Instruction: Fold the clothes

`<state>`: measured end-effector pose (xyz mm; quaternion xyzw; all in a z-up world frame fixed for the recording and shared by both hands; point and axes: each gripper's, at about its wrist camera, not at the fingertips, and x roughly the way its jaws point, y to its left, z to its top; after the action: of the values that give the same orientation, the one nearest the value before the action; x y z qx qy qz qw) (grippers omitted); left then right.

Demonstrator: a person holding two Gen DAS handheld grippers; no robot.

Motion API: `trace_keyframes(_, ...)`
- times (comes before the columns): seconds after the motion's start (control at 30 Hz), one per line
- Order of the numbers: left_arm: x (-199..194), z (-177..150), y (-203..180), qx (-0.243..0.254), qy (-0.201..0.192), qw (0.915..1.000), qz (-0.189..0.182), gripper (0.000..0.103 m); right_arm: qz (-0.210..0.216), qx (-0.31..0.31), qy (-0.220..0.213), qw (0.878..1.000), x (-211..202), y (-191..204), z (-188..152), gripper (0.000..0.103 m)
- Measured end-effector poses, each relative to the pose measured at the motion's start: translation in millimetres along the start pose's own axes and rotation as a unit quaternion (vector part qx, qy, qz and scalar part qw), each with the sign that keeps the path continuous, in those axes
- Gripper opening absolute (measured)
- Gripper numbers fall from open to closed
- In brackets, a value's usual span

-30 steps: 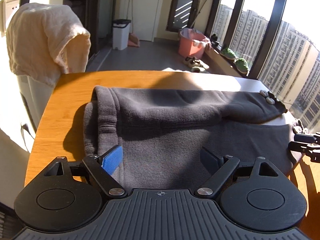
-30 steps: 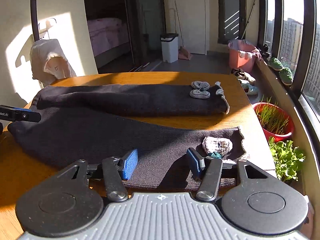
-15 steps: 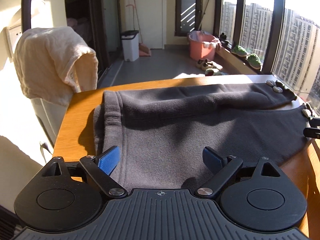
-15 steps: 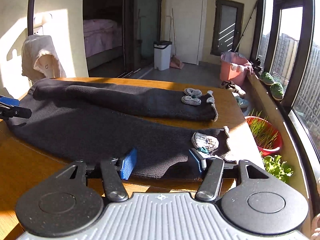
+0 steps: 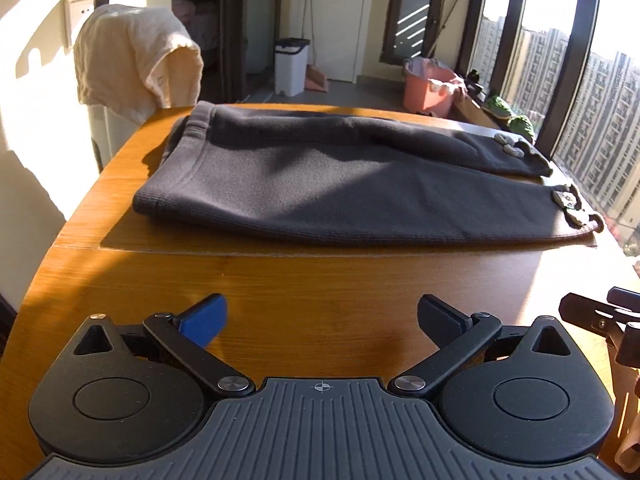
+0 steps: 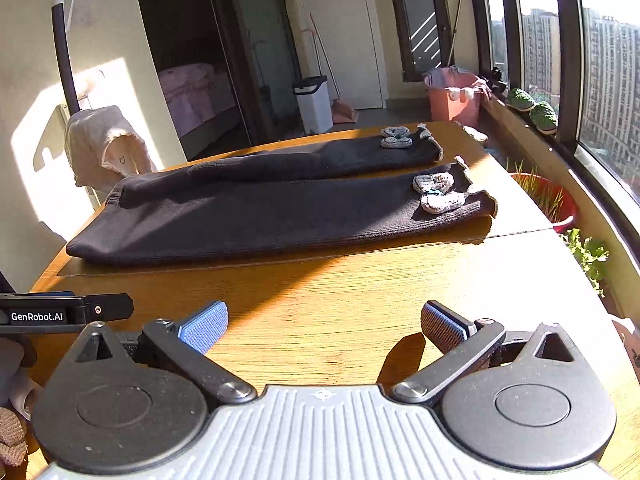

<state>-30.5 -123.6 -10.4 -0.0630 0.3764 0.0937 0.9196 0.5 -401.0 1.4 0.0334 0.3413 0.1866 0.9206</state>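
Observation:
Dark grey knit trousers (image 5: 320, 184) (image 6: 260, 204) lie flat across the far half of the wooden table (image 5: 320, 284) (image 6: 360, 280), waistband at the left, both legs running right. Pale crocheted patches (image 6: 438, 192) sit near the cuffs. My left gripper (image 5: 322, 318) hovers open over bare wood, well short of the near trouser edge, with nothing between its fingers. Over the table's near right part my right gripper (image 6: 324, 324) is open and empty too. Each gripper's body shows at the edge of the other's view.
A cream towel (image 5: 132, 56) hangs over a white appliance beyond the table's left end. On the floor behind are a white bin (image 5: 292, 66) and a pink tub (image 5: 430, 86). Potted plants (image 6: 548, 196) stand by the window at the right. A seam crosses the tabletop.
Both grippers have pulled back toward the near table edge and off the trousers, which now lie a good way ahead. The jaws stayed open. The trousers rest flat.

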Motion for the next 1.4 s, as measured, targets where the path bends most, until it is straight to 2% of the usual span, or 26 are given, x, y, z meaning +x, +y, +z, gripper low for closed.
trace_keyframes(0.13,-6.1,-15.9,-10.3,0.014,-0.021,0.999,0.037,0.103,-0.039,-0.009,0.013,0.999,0.7,7.5,-3.9,0.103)
trace_keyframes(0.3,-9.4,-16.3,-4.8,-0.008,-0.025,0.9982,0.053,0.103,-0.081,-0.048,0.029,0.995,3.4,17.3,-9.0,0.103)
trace_keyframes(1.4,-11.9,-18.0,-7.2,-0.011,-0.029,0.998,0.054,0.103,-0.082,-0.045,0.022,0.995,7.2,10.3,-5.1,0.103)
